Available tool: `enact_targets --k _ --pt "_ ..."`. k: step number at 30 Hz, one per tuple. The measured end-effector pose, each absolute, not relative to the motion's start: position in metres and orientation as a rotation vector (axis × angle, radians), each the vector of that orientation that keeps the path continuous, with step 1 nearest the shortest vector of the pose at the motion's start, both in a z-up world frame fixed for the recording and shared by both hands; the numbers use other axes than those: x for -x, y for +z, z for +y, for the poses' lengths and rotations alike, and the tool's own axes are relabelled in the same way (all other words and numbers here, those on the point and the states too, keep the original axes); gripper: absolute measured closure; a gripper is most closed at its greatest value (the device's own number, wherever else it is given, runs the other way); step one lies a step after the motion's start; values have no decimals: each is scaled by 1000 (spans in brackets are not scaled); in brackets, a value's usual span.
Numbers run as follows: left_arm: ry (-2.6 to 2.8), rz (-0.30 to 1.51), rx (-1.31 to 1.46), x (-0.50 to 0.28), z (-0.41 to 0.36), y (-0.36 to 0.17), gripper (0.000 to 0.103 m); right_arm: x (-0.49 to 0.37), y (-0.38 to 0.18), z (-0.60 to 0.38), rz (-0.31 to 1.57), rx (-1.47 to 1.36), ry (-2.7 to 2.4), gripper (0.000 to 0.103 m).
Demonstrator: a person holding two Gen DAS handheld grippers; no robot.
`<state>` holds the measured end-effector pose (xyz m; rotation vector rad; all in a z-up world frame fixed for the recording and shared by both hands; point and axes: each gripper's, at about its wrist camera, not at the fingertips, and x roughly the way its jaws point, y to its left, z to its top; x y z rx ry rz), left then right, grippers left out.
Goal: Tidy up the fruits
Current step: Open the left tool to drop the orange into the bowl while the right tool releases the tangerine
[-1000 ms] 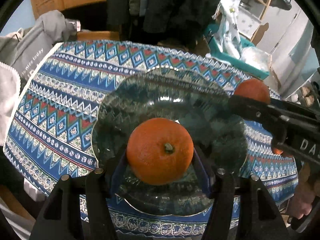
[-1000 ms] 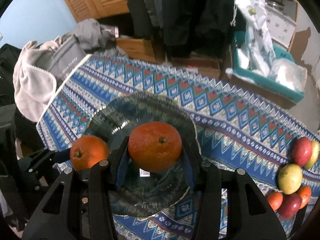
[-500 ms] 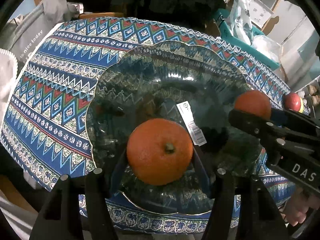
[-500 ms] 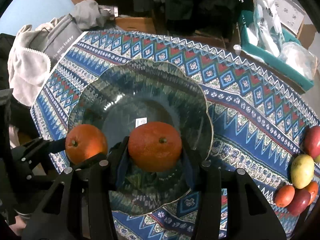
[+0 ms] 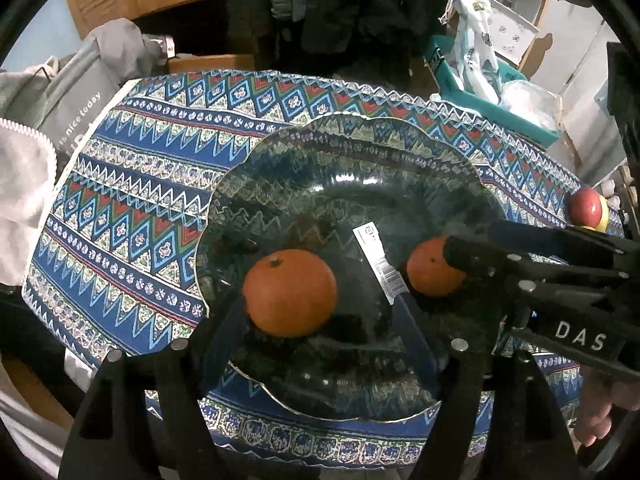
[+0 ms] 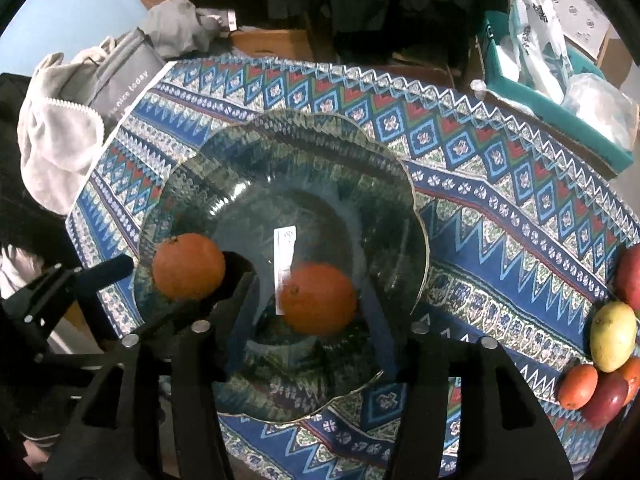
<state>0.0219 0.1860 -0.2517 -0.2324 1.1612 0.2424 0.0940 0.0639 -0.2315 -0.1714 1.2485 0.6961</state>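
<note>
- Glass bowl (image 5: 452,160) is seen on the patterned cloth (image 5: 132,216) of the counter; two oranges lie inside it, either side of a label strip (image 5: 380,264).
- Left tool (image 5: 320,312): jaws have just been opening; left orange (image 5: 290,292) sits free between them, nothing gripped.
- Right tool (image 6: 308,312): jaws likewise just opened, right orange (image 6: 318,298) released between them.
- Risk: round fruit on smooth curved glass may roll if nudged by a finger on withdrawal.
- Risk: the tools are close together over the bowl; a clash could jolt the rim.
- Remaining fruits (image 6: 612,336) near the cloth's edge could be knocked off.
</note>
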Motion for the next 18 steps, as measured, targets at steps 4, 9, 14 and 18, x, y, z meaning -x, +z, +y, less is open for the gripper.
enact_targets --k 4,9,14,18 --pt "245 1139 221 -20 183 -244 26 -95 -220 60 1217 167 688 45" --pt "235 1120 218 -21 178 -235 26 -95 -205 55 1176 167 658 45" --pt "216 1070 197 -22 168 -214 26 -92 -181 46 1101 165 621 32" --pt "200 1032 188 -22 161 -197 26 -88 -162 41 1038 188 601 32"
